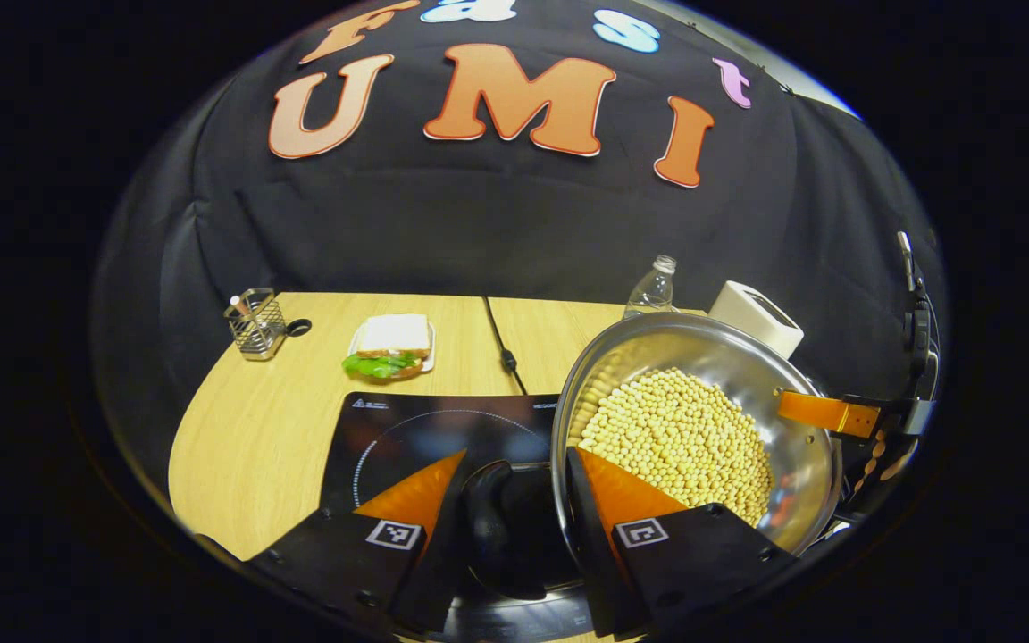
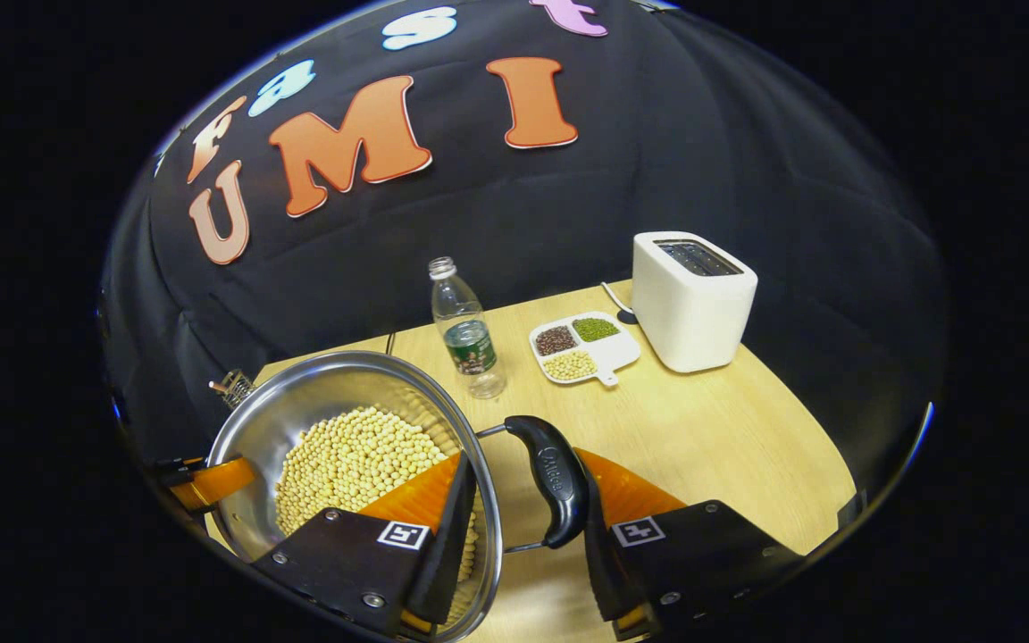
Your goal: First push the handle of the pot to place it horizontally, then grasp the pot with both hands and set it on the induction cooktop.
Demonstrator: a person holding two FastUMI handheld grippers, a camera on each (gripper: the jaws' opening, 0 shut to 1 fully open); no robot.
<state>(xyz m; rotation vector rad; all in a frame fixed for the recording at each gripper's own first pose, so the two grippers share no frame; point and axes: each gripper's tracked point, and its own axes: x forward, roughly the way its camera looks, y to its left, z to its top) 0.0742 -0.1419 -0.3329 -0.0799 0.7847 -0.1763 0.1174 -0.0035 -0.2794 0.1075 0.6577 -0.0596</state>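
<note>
A steel pot full of pale soybeans hangs over the right edge of the black induction cooktop. My left gripper straddles its near rim. One finger is inside the wall, the other outside, and the black side handle is clamped between them. Across the pot, an orange finger of the other gripper sits on the opposite rim. In the right gripper view, my right gripper holds the pot the same way, with the black handle against its outer finger. I cannot tell if the pot touches the surface.
On the wooden table stand a water bottle, a white toaster and a divided dish of beans. A sandwich on a plate, a wire holder and a black cable lie beyond the cooktop.
</note>
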